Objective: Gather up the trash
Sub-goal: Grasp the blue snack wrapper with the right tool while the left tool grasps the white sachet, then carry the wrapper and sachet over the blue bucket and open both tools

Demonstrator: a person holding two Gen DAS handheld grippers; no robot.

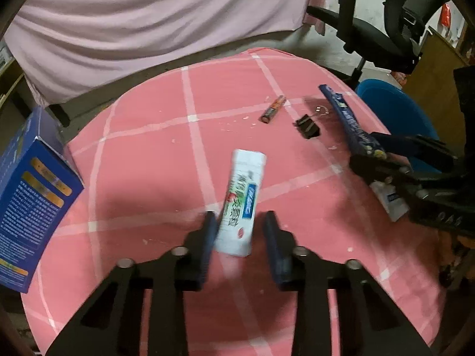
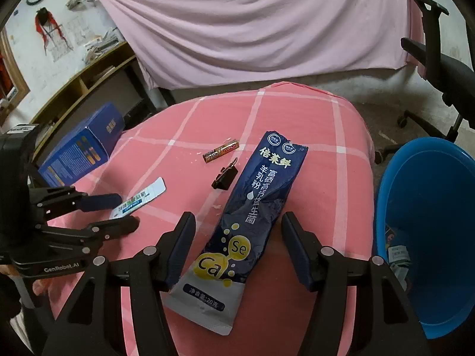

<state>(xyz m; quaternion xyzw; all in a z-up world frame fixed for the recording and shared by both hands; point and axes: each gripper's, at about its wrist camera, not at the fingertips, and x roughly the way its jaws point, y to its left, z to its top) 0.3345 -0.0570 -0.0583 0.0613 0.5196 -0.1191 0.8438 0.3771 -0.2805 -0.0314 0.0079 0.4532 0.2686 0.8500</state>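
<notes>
Left hand-held gripper (image 1: 237, 231): jaws narrow, with the white sachet (image 1: 242, 204) between them. The left pad seems to touch its edge; a gap shows on the right side, so no firm pinch can be confirmed (frame blurred there). The sachet lies on the pink checked cloth of the bench (image 1: 148, 154), long axis pointing away from the camera.

Right hand-held gripper (image 2: 237, 249): jaws stand wide, straddling the dark blue milk-powder packet (image 2: 258, 207). Neither pad touches it. The packet lies flat on the cloth, torn end away from the camera and grey-white end nearest.

Other items on the bench: a battery (image 2: 221, 150) and a black binder clip (image 2: 224, 176), near each other and just left of the packet's far end. Small white crumbs are scattered around them.

Blue bin (image 2: 427, 207) stands beside the bench on the right (some paper scraps are inside). A blue carton (image 2: 80, 148) sits at the bench's left edge.
</notes>
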